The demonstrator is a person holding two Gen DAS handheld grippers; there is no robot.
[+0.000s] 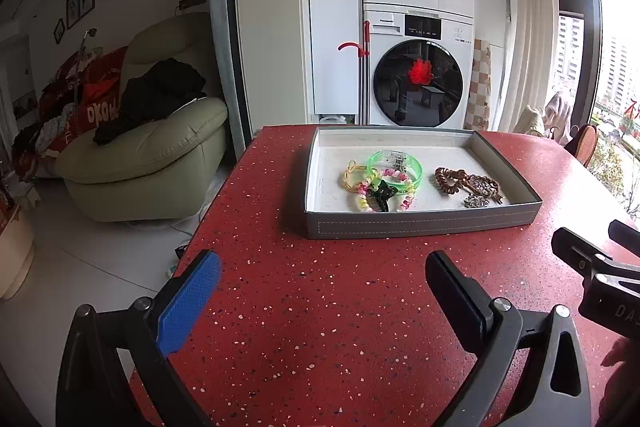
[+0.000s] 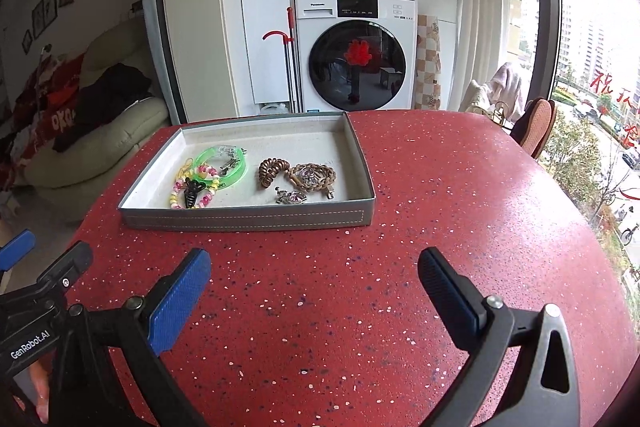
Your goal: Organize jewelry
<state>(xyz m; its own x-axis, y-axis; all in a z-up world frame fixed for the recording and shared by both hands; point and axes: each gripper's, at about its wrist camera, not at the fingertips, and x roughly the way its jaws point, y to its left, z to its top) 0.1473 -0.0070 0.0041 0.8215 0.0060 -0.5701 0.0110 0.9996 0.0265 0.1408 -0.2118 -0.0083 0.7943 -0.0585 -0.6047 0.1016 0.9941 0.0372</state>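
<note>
In the left wrist view, the left gripper (image 1: 322,273) is held wide open and empty above the red table (image 1: 320,327), and the jewelry (image 1: 380,185) is seen lying inside the grey tray (image 1: 420,225). In the right wrist view, the right gripper (image 2: 314,271) is also spread wide with nothing between its fingers, near the tray (image 2: 248,219).

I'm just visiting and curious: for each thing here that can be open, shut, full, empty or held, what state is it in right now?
Left gripper: open, holding nothing.
Right gripper: open, holding nothing.
Grey tray: lidless, on the red table, jewelry inside.
Green bangle: lying in the tray, touching the pastel bead bracelet.
Brown coil hair tie: lying in the tray, right of the bangle.
Lower washer door: shut.
</note>
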